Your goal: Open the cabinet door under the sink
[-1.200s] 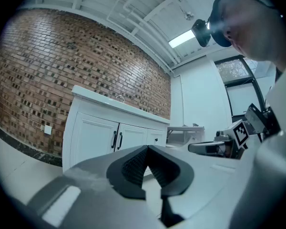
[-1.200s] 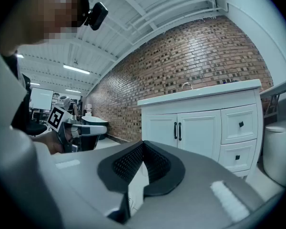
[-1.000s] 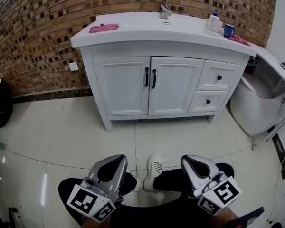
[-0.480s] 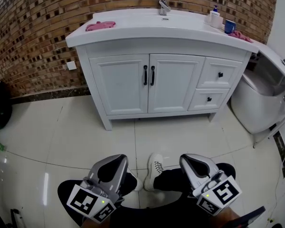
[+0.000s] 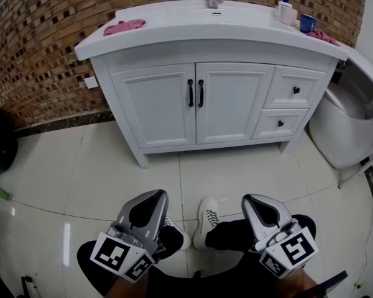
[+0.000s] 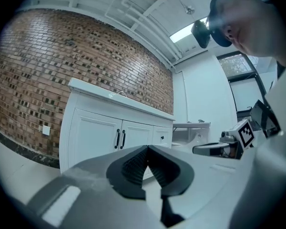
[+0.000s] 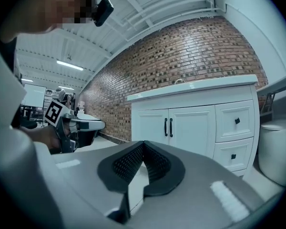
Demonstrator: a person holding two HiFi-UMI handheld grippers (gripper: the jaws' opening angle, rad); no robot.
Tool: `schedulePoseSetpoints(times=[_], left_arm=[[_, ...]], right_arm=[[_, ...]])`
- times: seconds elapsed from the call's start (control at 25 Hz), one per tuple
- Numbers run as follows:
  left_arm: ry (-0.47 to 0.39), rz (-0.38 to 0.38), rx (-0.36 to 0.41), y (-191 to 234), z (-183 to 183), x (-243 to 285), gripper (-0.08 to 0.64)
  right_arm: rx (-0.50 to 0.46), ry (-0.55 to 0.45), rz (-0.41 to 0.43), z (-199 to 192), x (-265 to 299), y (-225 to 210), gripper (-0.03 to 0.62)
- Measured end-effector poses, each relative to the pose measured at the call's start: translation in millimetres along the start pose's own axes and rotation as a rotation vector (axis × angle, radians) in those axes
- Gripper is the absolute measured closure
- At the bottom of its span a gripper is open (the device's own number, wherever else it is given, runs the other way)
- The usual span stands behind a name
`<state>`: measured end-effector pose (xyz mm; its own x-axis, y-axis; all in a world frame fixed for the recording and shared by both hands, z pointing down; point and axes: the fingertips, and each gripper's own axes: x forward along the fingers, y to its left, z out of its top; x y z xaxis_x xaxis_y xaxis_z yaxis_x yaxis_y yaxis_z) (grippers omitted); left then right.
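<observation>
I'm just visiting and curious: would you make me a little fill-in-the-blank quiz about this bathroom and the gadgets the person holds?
Both doors of the white vanity cabinet are ____.
To the right of the doors are ____ small white drawers.
The crumpled cloth on the left end of the white countertop is ____.
The left hand-held gripper and the right hand-held gripper each hold ____.
Missing words: closed; two; pink; nothing.

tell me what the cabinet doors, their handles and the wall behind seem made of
Cabinet doors: probably painted wood or board, smooth white satin, with framed panels.
Handles: likely metal, matte black, slim bars.
Wall: brick or brick-look tile, rough brown courses with pale joints.
</observation>
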<state>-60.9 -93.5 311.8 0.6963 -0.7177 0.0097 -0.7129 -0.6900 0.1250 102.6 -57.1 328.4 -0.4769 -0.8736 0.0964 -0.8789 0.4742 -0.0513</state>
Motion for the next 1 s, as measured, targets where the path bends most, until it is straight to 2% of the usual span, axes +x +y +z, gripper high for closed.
schedulePoseSetpoints(times=[0.2,0.28,0.6,1.0], left_arm=[[-0.019,-0.01,0.002,13.6,10.1,38.0,0.546],[-0.021,-0.017,0.01,19.2,11.7,54.4,0.505],[-0.011,-0.022,0.04,51.1,18.2,112.5,0.491],[0.026,-0.02,0.072,91.6,8.5,185.7,0.463]], right_arm=[[0.035,-0.012,0.009,6.8,21.6,-13.6,0.586],[0.037,-0.011,0.012,8.2,31.5,-19.9,0.586],[0.059,0.01,0.02,9.8,65.1,-43.6,0.586],[0.084,0.052,0.001,-3.2,97.1,-74.9,0.586]])
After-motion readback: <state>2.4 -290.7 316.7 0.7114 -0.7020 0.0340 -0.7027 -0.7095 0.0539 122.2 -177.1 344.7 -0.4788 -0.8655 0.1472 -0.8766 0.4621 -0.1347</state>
